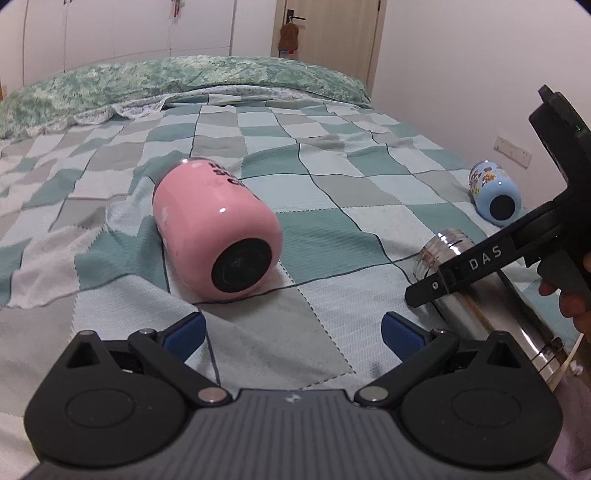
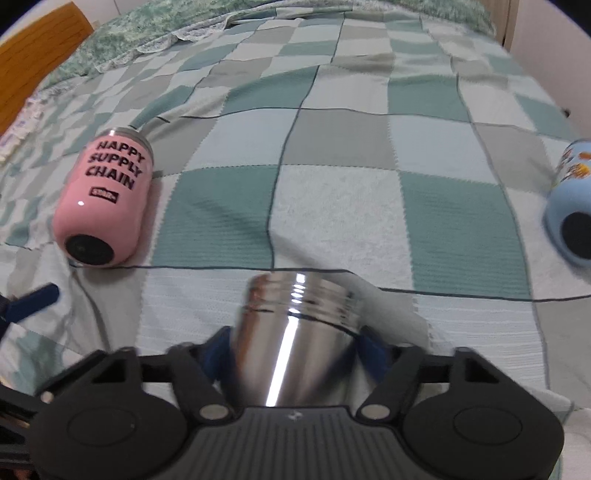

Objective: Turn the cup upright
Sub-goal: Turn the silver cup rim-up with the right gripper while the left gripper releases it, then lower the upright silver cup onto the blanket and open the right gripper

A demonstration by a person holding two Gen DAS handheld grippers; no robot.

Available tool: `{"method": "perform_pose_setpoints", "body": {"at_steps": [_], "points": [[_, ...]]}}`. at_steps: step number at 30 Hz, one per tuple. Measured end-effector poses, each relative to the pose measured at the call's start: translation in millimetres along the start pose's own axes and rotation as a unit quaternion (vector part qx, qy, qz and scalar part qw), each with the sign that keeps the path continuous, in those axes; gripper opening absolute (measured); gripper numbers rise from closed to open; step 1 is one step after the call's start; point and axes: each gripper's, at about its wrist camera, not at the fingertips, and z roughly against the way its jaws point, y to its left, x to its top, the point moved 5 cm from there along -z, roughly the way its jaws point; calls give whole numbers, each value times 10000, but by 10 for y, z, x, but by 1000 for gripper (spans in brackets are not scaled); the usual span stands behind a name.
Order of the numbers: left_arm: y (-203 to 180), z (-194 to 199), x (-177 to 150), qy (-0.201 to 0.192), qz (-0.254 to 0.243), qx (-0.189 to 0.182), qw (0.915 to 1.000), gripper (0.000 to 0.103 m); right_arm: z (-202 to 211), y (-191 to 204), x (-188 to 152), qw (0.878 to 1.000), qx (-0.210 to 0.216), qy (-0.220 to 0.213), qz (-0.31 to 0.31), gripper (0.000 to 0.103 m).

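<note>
Three cups lie on their sides on the checked bedspread (image 1: 332, 236). A pink cup (image 1: 214, 229) with black lettering lies ahead of my left gripper (image 1: 293, 330), base toward me; it also shows in the right wrist view (image 2: 101, 203). My left gripper is open and empty, just short of the pink cup. A steel cup (image 2: 295, 332) lies between the blue pads of my right gripper (image 2: 295, 354), which closes around its body; the steel cup also shows in the left wrist view (image 1: 476, 295). A light blue cup (image 1: 495, 192) with cartoon print lies at the far right, and shows in the right wrist view (image 2: 569, 206).
A green patterned pillow (image 1: 166, 85) lies across the head of the bed. A wall (image 1: 480, 74) runs along the right side of the bed, with a door (image 1: 325, 29) behind. A wooden headboard (image 2: 40, 40) shows at the upper left in the right wrist view.
</note>
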Motion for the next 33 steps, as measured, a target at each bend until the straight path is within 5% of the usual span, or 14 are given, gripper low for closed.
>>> {"method": "perform_pose_setpoints", "body": {"at_steps": [8, 13, 17, 24, 27, 33], "points": [[-5, 41, 4, -65, 65, -21, 10000, 103, 246, -40, -59, 9984, 293, -478, 23, 66], [-30, 90, 61, -156, 121, -18, 9998, 103, 638, 19, -101, 9905, 338, -1292, 337, 65], [-70, 130, 121, -250, 167, 11, 9995, 103, 978, 88, -106, 9721, 144, -2215, 761, 64], [-155, 163, 264, -483, 197, 220, 9984, 103, 1211, 163, -22, 9215, -634, -3517, 1520, 62], [-168, 141, 293, -495, 248, 237, 9982, 103, 1157, 153, -2, 9133, -719, -3653, 1654, 62], [-217, 68, 279, -416, 181, 330, 9984, 103, 1036, 99, -48, 9173, -595, -3589, 1621, 62]]}}
